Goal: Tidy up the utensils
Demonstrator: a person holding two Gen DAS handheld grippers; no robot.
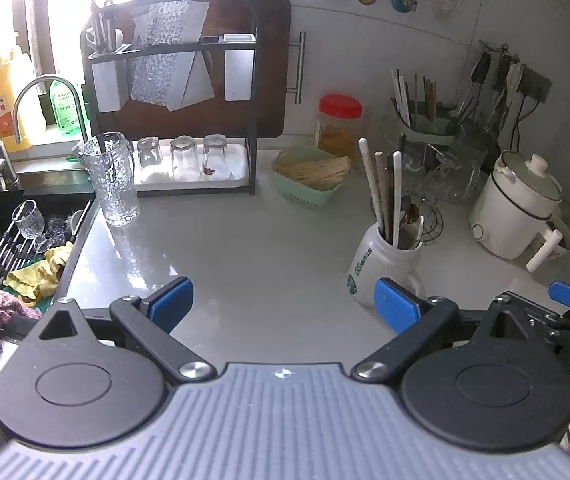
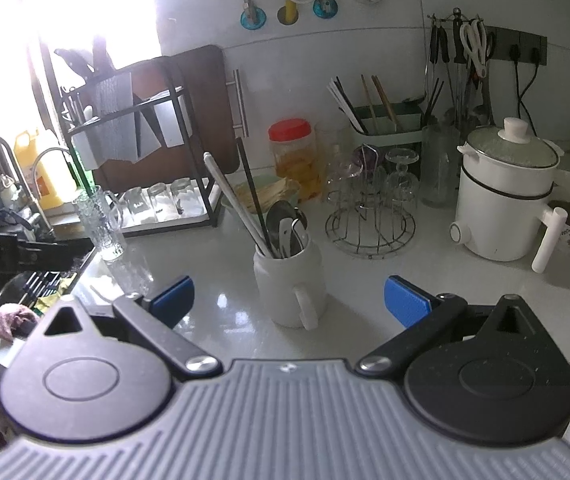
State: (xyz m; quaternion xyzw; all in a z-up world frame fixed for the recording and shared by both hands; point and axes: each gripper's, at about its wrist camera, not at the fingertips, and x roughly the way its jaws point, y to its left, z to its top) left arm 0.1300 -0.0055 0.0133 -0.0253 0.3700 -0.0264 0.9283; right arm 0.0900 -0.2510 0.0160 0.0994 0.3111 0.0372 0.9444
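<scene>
Utensils [image 2: 277, 216] stand bunched in a white mug [image 2: 289, 280] on the pale countertop [image 1: 253, 248]: long white chopsticks, one black stick and several metal spoons, all leaning out of the mug's mouth. The mug carries green lettering and its handle faces the camera in the right wrist view. Behind the mug sits a wire glass rack [image 2: 369, 224], and to the mug's right a white electric pot [image 2: 505, 200]. The left gripper [image 1: 283, 304] hangs just short of the mug, jaws spread wide, holding nothing. The right gripper [image 2: 289, 300] is likewise wide apart and empty, the mug between its blue pads [image 2: 405, 300] without visible contact.
</scene>
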